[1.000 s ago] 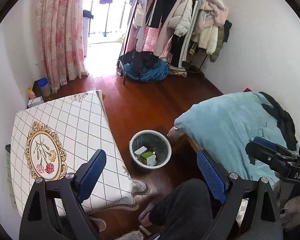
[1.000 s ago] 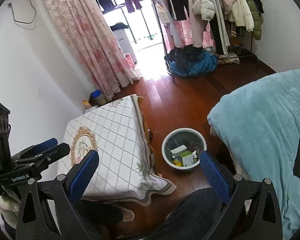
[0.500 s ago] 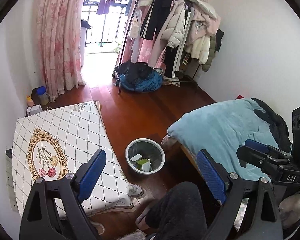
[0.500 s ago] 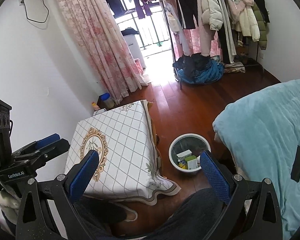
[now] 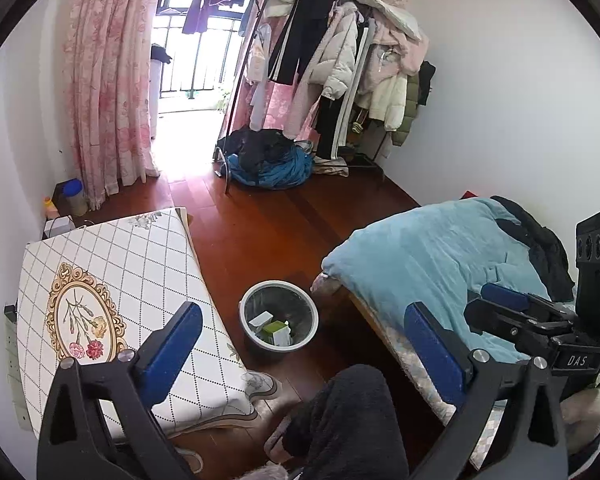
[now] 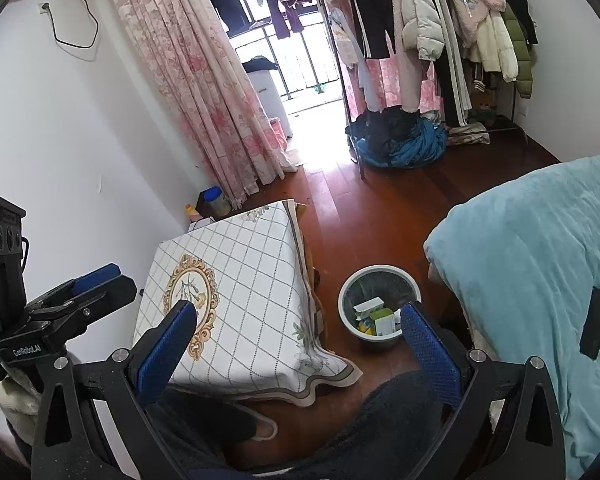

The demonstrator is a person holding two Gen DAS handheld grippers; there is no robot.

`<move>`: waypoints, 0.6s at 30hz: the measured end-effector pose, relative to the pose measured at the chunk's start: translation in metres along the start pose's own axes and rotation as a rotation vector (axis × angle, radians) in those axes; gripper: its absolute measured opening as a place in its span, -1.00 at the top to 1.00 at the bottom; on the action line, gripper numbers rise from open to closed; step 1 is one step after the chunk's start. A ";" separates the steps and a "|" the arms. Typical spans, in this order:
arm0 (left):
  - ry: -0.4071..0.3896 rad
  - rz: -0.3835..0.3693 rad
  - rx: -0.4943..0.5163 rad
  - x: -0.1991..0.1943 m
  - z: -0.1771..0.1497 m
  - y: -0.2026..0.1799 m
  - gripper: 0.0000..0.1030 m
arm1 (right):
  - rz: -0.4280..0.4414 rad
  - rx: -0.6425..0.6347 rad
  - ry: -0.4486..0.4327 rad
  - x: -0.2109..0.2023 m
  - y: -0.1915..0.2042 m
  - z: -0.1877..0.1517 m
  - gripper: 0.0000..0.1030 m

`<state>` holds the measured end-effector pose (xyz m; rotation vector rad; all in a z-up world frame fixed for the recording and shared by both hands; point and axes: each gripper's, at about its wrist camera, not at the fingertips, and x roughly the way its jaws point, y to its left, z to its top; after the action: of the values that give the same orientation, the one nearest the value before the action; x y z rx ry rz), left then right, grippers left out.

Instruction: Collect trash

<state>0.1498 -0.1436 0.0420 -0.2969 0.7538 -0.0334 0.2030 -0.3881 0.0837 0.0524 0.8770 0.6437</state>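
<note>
Both the left hand-held gripper (image 5: 300,344), jaws opening, and the right hand-held gripper (image 6: 296,336) hang wide and empty, the trash (image 6: 374,316) sits in the bin (image 5: 278,314) on the floor, the surface (image 5: 140,264) looks bare: seemingly near done.

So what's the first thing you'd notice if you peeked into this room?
Probably the round trash bin on the dark wood floor, with small boxes inside, standing between the table with the checked flower tablecloth and the bed's light blue blanket. Behind them, a crowded clothes rack stands by the pink floral curtain.
</note>
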 end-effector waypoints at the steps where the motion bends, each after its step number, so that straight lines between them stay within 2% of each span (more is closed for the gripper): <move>1: -0.002 -0.003 0.000 0.000 0.000 -0.001 -1.00 | -0.001 0.000 0.001 -0.002 0.000 0.000 -1.00; 18: -0.011 -0.021 0.011 -0.003 0.001 -0.011 -1.00 | 0.002 -0.011 0.000 -0.013 -0.005 -0.002 -1.00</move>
<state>0.1486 -0.1536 0.0478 -0.2947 0.7395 -0.0557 0.1985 -0.3993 0.0898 0.0431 0.8732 0.6505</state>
